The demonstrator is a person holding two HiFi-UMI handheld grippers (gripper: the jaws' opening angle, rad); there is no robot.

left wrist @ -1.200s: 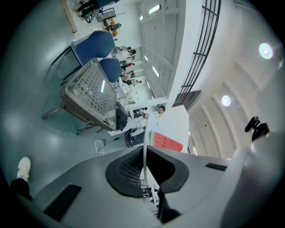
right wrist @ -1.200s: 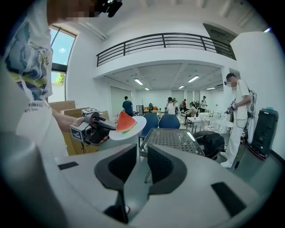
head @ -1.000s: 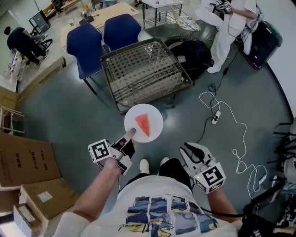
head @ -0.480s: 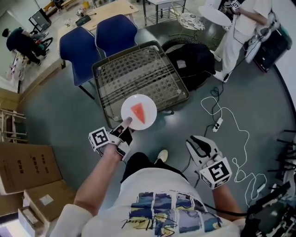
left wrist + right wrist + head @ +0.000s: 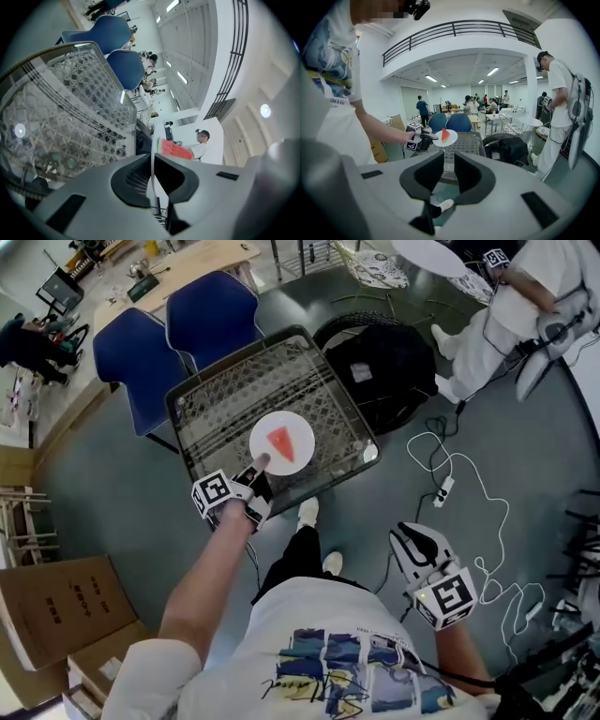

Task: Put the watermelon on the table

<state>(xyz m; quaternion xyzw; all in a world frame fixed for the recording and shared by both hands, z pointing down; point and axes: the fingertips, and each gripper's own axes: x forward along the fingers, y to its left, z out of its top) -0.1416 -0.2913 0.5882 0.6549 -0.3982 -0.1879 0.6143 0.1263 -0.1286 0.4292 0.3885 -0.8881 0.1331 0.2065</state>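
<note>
A red watermelon slice (image 5: 281, 442) lies on a white plate (image 5: 298, 427). My left gripper (image 5: 260, 468) is shut on the plate's near rim and holds it level over the near part of the mesh-topped table (image 5: 216, 390). In the left gripper view the plate's rim (image 5: 153, 180) runs edge-on between the pads, with the slice (image 5: 174, 149) beyond them and the table (image 5: 70, 108) at left. My right gripper (image 5: 410, 532) hangs low at the right over the floor, jaws slightly apart with nothing between them. From the right gripper (image 5: 449, 161) I see the plate (image 5: 451, 139), slice (image 5: 445, 134) and left gripper (image 5: 423, 137).
Two blue chairs (image 5: 211, 310) stand behind the table and a black bag (image 5: 394, 362) lies at its right. A white cable with a power strip (image 5: 443, 488) crosses the floor. Cardboard boxes (image 5: 66, 606) sit at left. A person in white (image 5: 506, 324) stands at the far right.
The table has come much closer. The plate with the slice, earlier over bare floor in front of the table, now hovers over its near part. The right gripper stays low at the side.
</note>
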